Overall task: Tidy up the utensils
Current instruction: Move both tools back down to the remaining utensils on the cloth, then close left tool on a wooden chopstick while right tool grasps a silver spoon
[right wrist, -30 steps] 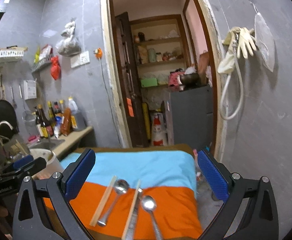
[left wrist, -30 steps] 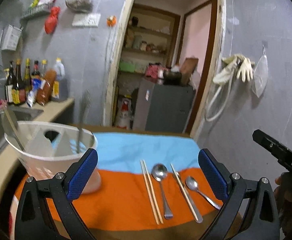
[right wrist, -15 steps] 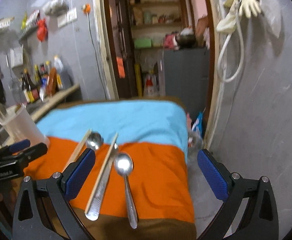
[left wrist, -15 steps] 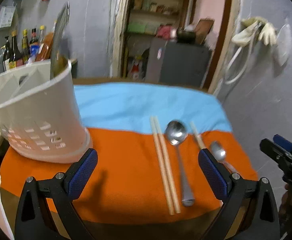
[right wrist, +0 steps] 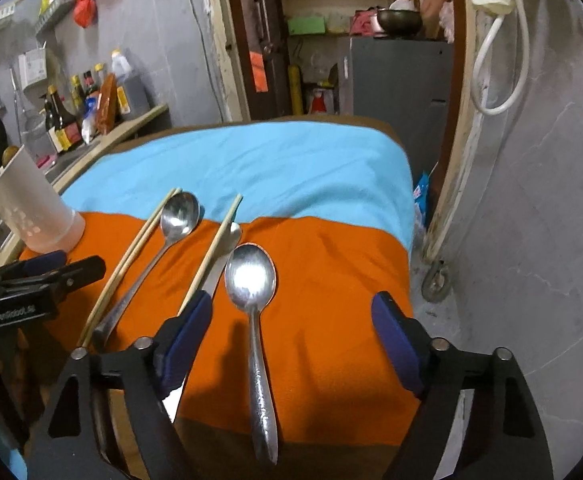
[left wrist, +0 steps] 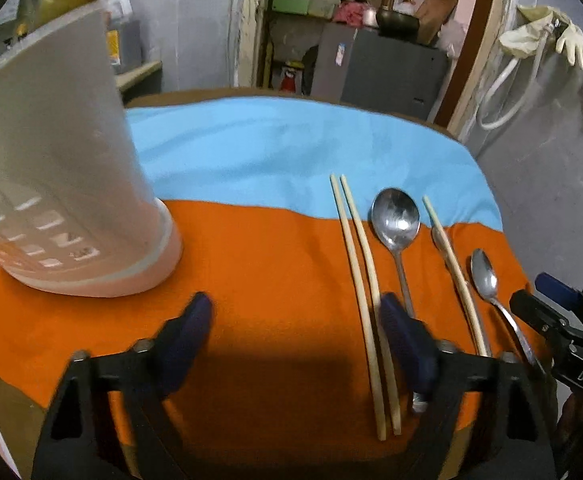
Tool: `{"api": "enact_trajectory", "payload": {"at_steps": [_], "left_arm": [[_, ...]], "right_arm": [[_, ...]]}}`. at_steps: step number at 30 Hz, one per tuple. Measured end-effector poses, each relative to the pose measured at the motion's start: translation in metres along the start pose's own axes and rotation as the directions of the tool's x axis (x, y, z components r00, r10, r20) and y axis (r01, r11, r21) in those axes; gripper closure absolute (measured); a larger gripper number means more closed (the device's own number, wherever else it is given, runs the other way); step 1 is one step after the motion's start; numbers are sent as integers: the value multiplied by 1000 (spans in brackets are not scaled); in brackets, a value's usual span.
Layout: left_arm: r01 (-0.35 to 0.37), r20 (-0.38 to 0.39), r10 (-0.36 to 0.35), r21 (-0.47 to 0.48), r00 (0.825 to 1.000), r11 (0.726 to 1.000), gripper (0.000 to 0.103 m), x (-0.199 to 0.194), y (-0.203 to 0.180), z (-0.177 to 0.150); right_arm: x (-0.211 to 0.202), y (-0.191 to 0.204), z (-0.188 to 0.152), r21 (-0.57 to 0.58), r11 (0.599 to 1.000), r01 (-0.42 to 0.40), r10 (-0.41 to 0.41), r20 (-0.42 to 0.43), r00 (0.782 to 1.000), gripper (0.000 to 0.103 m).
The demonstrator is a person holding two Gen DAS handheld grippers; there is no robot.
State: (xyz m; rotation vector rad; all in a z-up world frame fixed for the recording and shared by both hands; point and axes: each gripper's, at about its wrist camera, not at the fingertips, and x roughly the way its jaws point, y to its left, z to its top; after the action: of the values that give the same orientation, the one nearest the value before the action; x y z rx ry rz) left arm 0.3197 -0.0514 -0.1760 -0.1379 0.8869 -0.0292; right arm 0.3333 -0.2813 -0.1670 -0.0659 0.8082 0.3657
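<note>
A white utensil holder [left wrist: 59, 200] stands on the orange and blue cloth at the left; it also shows in the right wrist view [right wrist: 31, 212]. To its right lie a chopstick pair [left wrist: 365, 296], a large spoon [left wrist: 396, 224], a single chopstick over a knife [left wrist: 453, 264] and a small spoon [left wrist: 487, 280]. My left gripper [left wrist: 295, 332] is open and empty, low over the orange cloth, left of the chopstick pair. My right gripper [right wrist: 291, 332] is open, its fingers either side of the small spoon's [right wrist: 251, 276] handle.
The cloth-covered table [right wrist: 291, 160] ends at a grey wall and a doorway on the right. A counter with bottles [right wrist: 83, 108] and a sink lies to the left behind the holder. A hose and gloves [right wrist: 503, 20] hang on the wall.
Both grippers have come down and forward toward the cloth. The left one now sits beside the chopstick pair, and the right one has come to straddle the small spoon. Both jaws have narrowed.
</note>
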Motion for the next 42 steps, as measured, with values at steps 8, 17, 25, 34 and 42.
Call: {"api": "enact_trajectory", "payload": {"at_steps": [8, 17, 25, 34, 42], "left_arm": [[-2, -26, 4, 87, 1000, 996, 47, 12, -10, 13], [44, -78, -36, 107, 996, 993, 52, 40, -12, 46], [53, -97, -42, 112, 994, 992, 68, 46, -12, 58], [167, -164, -158, 38, 974, 985, 98, 48, -7, 66], [312, -87, -321, -108, 943, 944, 101, 24, 8, 51]], "right_arm": [[19, 13, 1, -89, 996, 27, -35, -89, 995, 45], [35, 17, 16, -126, 991, 33, -47, -110, 993, 45], [43, 21, 25, -146, 989, 4, -22, -124, 992, 61], [41, 23, 26, -122, 992, -27, 12, -122, 993, 72], [9, 16, 20, -45, 997, -69, 69, 10, 998, 72]]}}
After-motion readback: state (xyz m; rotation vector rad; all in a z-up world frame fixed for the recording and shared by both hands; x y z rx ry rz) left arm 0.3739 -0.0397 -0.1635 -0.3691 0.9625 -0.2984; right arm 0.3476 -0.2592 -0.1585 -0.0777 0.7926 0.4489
